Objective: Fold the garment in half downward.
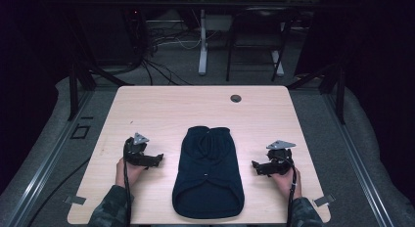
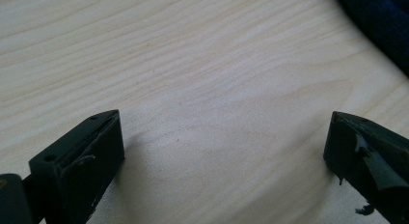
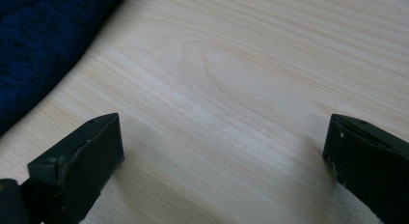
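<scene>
A dark navy knitted garment lies flat in the middle of the light wooden table, reaching to the near edge. My left gripper rests on the table to its left, jaws pointing toward it, open with bare wood between them. The garment's edge shows at the upper right of the left gripper view. My right gripper rests to the garment's right, also pointing toward it and open over bare wood. The navy knit lies at the upper left of the right gripper view. Neither gripper touches the garment.
A round cable hole sits near the table's far edge. Beyond the table stand dark frame posts, a white desk leg and floor cables. A hand holds each gripper at the near side.
</scene>
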`<control>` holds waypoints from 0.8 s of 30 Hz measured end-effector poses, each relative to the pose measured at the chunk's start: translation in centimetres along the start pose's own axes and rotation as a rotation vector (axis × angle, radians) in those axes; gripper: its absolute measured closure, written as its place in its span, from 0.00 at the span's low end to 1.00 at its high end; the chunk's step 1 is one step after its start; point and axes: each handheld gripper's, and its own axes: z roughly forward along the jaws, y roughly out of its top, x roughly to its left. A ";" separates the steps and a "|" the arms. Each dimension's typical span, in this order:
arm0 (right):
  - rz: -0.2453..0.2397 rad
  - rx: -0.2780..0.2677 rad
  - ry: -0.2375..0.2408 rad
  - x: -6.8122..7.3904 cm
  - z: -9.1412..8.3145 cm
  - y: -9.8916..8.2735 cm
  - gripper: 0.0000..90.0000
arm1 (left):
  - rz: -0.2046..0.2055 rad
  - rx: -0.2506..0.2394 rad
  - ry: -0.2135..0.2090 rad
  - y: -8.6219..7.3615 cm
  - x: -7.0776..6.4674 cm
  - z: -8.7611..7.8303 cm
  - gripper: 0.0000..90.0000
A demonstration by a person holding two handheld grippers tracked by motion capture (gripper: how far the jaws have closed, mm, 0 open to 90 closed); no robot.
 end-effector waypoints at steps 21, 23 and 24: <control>0.003 -0.002 0.006 -0.2 -0.2 0.1 0.05 | 0.008 -0.009 -0.003 0.2 -0.2 0.0 0.05; 0.042 -0.003 0.046 -0.7 -0.2 0.3 0.03 | 0.009 0.030 -0.029 0.7 -0.3 0.1 0.02; 0.061 -0.001 0.065 -0.8 -0.2 0.4 0.02 | 0.001 0.026 -0.042 0.9 -0.3 0.1 0.02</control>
